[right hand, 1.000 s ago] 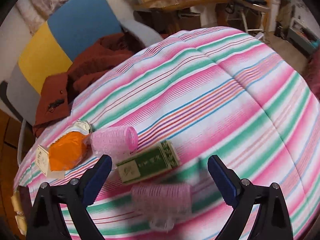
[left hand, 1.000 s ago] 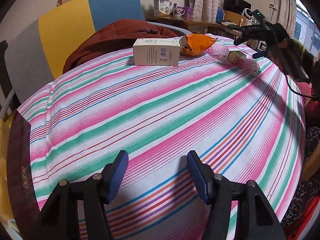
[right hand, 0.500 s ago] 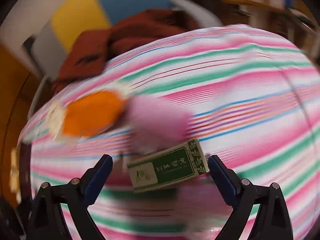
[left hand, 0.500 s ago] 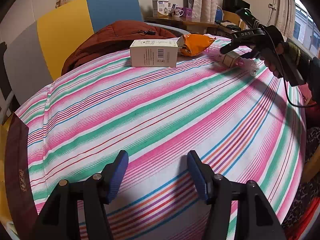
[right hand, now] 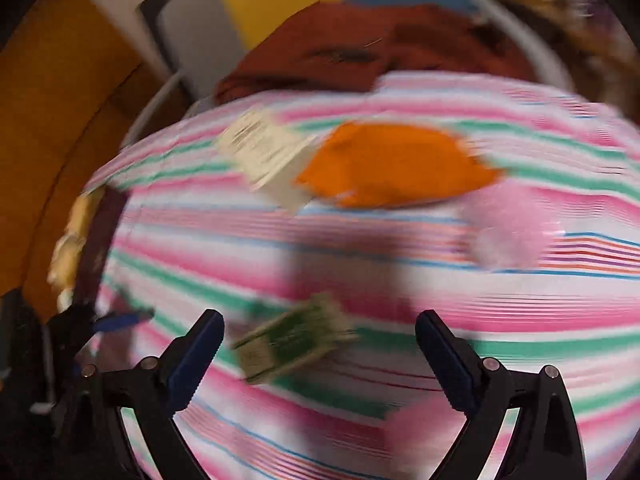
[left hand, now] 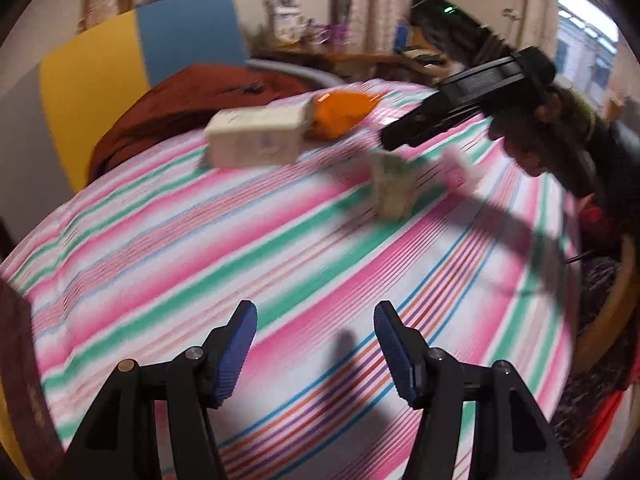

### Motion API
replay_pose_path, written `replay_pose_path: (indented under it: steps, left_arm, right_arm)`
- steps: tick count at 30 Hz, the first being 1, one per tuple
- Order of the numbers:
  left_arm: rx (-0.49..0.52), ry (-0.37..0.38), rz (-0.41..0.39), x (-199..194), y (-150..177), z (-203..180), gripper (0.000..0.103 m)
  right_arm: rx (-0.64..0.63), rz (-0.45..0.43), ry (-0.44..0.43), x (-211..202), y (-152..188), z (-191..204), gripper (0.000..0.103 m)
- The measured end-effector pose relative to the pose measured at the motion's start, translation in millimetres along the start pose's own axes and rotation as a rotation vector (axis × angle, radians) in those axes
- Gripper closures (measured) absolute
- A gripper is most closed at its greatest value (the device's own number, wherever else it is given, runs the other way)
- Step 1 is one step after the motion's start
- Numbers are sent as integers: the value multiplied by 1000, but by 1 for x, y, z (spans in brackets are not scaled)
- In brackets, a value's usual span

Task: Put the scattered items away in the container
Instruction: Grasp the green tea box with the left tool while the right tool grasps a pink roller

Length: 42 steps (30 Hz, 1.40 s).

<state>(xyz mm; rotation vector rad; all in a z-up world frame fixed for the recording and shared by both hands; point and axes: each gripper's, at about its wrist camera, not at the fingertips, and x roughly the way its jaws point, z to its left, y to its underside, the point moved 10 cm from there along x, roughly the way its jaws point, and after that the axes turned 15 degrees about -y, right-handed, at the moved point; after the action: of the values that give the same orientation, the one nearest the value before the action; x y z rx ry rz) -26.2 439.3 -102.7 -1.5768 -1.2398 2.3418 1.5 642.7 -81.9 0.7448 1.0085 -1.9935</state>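
Both views are motion-blurred. A small green box (right hand: 294,340) lies on the striped cloth between the open fingers of my right gripper (right hand: 320,344), untouched; in the left wrist view the box (left hand: 392,186) sits just below that gripper (left hand: 404,136). Beyond it lie an orange packet (right hand: 396,166), a white carton (right hand: 266,156) and a pink hair roller (right hand: 510,228). The left view also shows the carton (left hand: 254,142), the packet (left hand: 340,114) and a pink roller (left hand: 456,166). My left gripper (left hand: 316,344) is open and empty, low over the near cloth. No container shows.
A rust-red jacket (left hand: 192,100) lies on a chair with a yellow and blue back (left hand: 132,52) behind the table. A cluttered desk (left hand: 316,36) stands by the window. The striped table (left hand: 200,248) drops off at its right edge.
My right gripper has swung left and come down over the green box, which now sits between its fingers. My left gripper has shifted a little toward the items. Both stay open.
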Motion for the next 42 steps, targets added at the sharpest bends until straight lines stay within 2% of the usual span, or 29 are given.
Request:
replay_pose_path:
  steps: [4, 7, 10, 16, 21, 26, 31, 33, 34, 35, 36, 42]
  left_arm:
    - [42, 52, -30, 4, -31, -22, 41]
    - [85, 72, -42, 13, -49, -39, 41]
    - [130, 94, -33, 24, -57, -54, 41]
    - [143, 115, -21, 47, -70, -66, 41]
    - [135, 152, 36, 66, -65, -69, 64]
    - [115, 175, 44, 72, -63, -72, 69]
    - [113, 167, 31, 71, -63, -73, 71]
    - [106, 162, 31, 70, -62, -71, 71]
    - [106, 155, 28, 70, -61, -70, 71]
    - [103, 147, 25, 69, -61, -69, 71]
    - [97, 140, 25, 68, -59, -67, 71]
    - [-1, 81, 29, 57, -42, -33, 71]
  right_arm:
    - [171, -78, 148, -39, 8, -41, 5]
    - [261, -87, 217, -54, 28, -59, 5]
    - [310, -73, 213, -51, 39, -61, 5]
    - [254, -9, 248, -37, 45, -56, 2]
    - [146, 41, 210, -27, 43, -40, 0]
    - [67, 126, 234, -17, 51, -36, 0]
    - [37, 155, 228, -15, 56, -32, 1]
    - [27, 169, 247, -15, 59, -33, 5]
    - [21, 174, 263, -15, 60, -34, 13]
    - [9, 179, 288, -16, 61, -36, 30]
    - [-8, 180, 308, -17, 60, -37, 36]
    - [-64, 167, 330, -19, 58, -29, 36]
